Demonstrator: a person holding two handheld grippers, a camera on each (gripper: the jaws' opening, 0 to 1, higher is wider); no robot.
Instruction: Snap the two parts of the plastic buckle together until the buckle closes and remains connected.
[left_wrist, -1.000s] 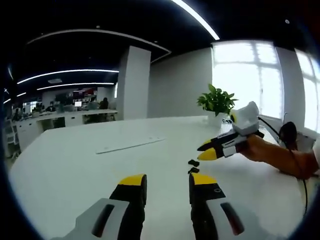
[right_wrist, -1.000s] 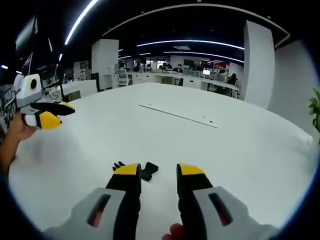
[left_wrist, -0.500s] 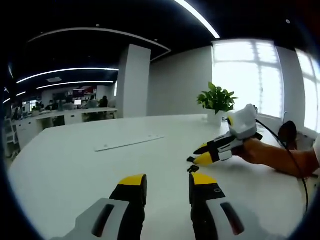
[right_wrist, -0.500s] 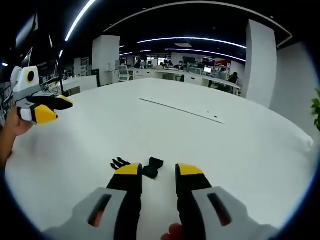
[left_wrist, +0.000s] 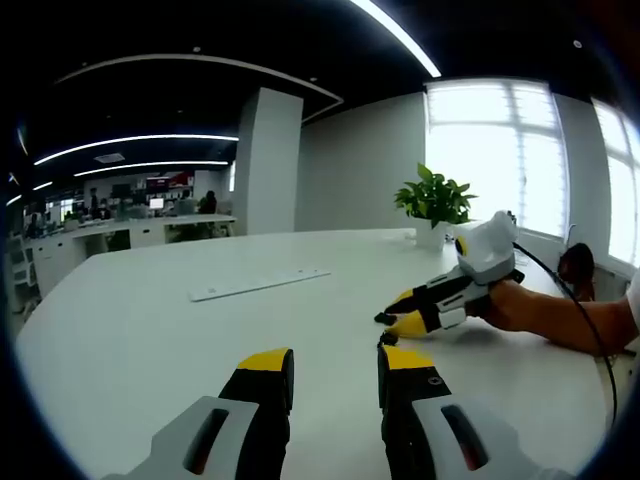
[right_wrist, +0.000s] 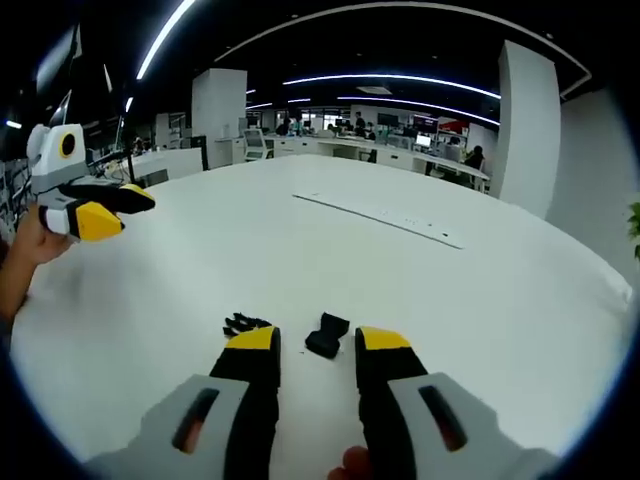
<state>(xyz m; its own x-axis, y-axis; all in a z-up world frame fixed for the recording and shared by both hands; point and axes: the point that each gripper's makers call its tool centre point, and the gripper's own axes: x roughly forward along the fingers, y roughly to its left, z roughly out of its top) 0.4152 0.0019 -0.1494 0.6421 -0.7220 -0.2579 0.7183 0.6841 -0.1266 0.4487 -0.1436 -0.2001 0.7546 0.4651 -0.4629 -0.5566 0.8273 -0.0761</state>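
- White desk (right_wrist: 480, 290) in an open office; plant (left_wrist: 434, 199) at its far edge.
- Both my grippers gape, empty: left (left_wrist: 335, 365), right (right_wrist: 317, 342).
- Socket (right_wrist: 326, 335) between my right tips, prongs (right_wrist: 241, 324) beside them.
- Right has dropped closer to them since.

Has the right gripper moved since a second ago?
Yes. In the left gripper view, the right gripper has dropped toward the table, farther below the potted plant.

The two black buckle halves, the pronged part (right_wrist: 245, 324) and the socket part (right_wrist: 325, 335), are looking like matt moulded plastic just ahead of the right gripper (right_wrist: 317, 345). Under them the white table (right_wrist: 420, 290) is showing a smooth, faintly glossy finish. The gripper's yellow tips are looking smooth and black-and-grey shells like hard plastic.
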